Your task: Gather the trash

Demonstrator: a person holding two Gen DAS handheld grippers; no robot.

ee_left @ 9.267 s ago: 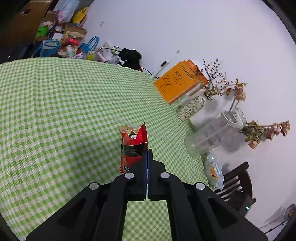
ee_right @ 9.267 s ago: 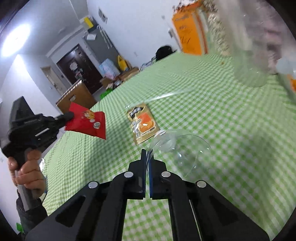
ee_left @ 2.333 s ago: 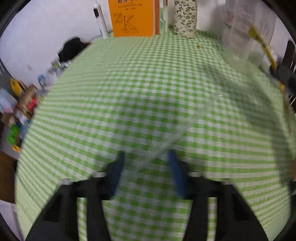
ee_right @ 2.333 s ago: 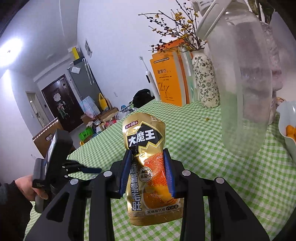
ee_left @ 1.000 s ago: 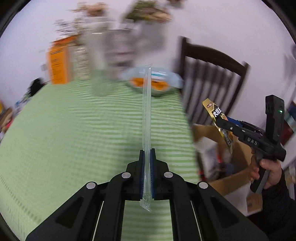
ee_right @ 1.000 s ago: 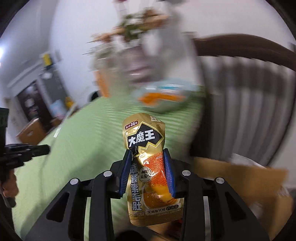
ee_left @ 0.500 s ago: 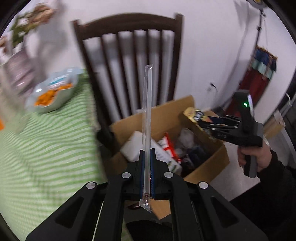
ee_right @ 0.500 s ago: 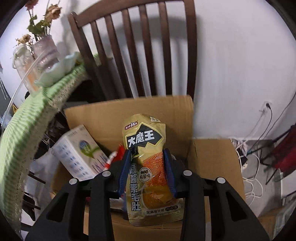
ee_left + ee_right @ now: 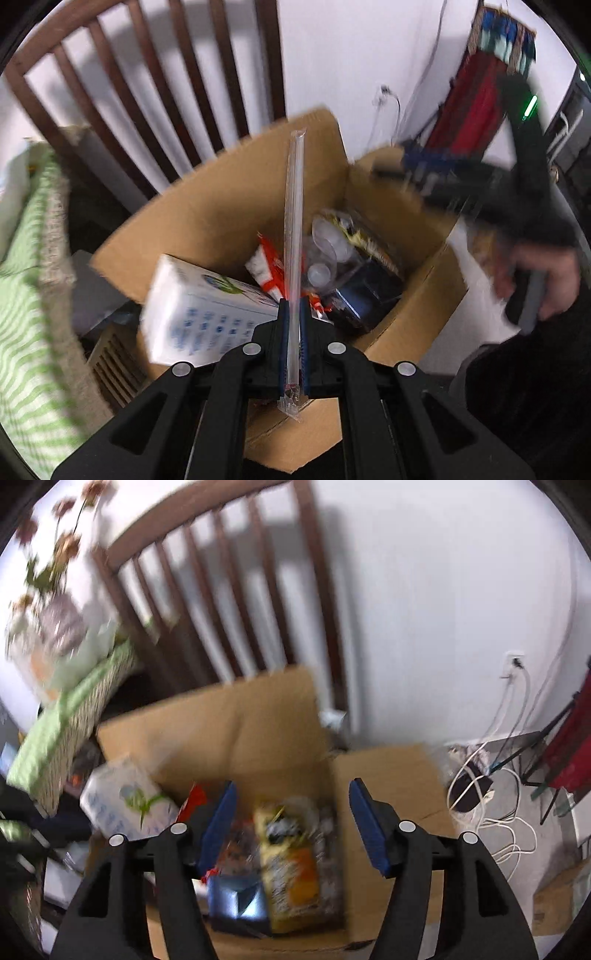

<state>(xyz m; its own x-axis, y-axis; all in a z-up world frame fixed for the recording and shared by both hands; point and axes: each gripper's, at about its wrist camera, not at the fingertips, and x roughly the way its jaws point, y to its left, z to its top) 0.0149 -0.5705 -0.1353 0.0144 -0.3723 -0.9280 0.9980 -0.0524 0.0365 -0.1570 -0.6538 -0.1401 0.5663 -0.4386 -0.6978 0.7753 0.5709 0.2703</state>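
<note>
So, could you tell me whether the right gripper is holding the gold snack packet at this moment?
No, the right gripper is open with nothing between its blue pads, and the gold snack packet lies below in the cardboard box.

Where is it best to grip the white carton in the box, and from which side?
Grip the white carton across its narrow faces at the raised upper end, coming from above. It leans tilted against the cardboard box wall, and that end stands clear of the other trash.

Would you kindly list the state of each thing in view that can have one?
Left claw: shut on the straw wrapper.
Straw wrapper: held upright above the box.
Right claw: open, holding nothing.
Gold snack packet: lying inside the box.
Cardboard box: flaps open, partly filled.
</note>
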